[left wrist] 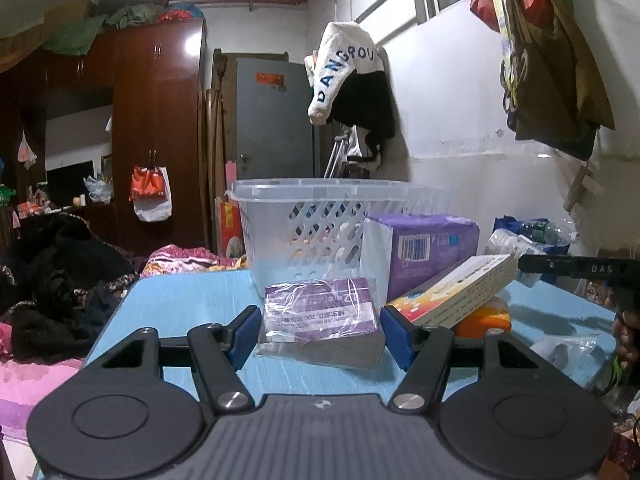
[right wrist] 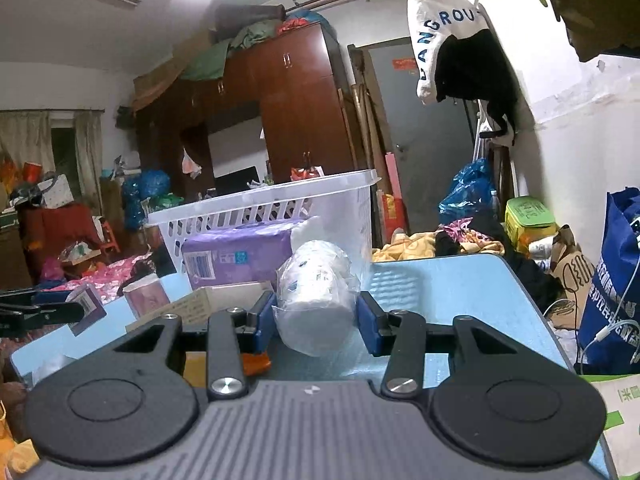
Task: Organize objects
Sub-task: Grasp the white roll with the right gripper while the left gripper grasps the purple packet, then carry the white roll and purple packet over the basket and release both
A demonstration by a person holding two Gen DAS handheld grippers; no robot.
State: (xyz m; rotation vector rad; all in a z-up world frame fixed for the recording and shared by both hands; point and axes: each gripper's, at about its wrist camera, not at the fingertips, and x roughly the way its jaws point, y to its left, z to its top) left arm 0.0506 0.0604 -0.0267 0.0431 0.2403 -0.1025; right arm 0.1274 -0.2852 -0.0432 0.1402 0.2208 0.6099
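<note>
Blue-padded fingers of the left gripper (left wrist: 320, 326) sit either side of a purple shrink-wrapped packet (left wrist: 320, 320) lying on the light blue table (left wrist: 180, 300). Pads look to be just at the packet's ends; whether they press it or stand a hair off, I cannot tell. Jaws set wide, about the packet's width.

Right gripper (right wrist: 316, 316) likewise brackets a plastic-wrapped white roll (right wrist: 314, 296), probably tissue, lying on its side on the same table. Right pad appears to touch the wrapper, left pad close to it. Firm grip not confirmed.

Behind both: white slotted plastic basket (left wrist: 320, 216), upright at the far edge of the table. Through its slots only faint colours show; contents cannot be made out. A purple tissue pack (left wrist: 424, 248) stands just in front of the basket, outside it. A book with a yellow-orange cover (left wrist: 452, 292) lies tilted, one end propped on something orange (left wrist: 484, 318) beneath. A clear plastic bag (left wrist: 568, 350) rests near the table's right edge.

Judgement on progress: early to middle. Five or so loose items on the tabletop, none visibly placed in the basket. Both grippers seem to be at the grasping step, one item each. Left to do: close on the packet and roll, carry them over the basket rim, then deal with the tissue pack, book and remaining bits.
</note>
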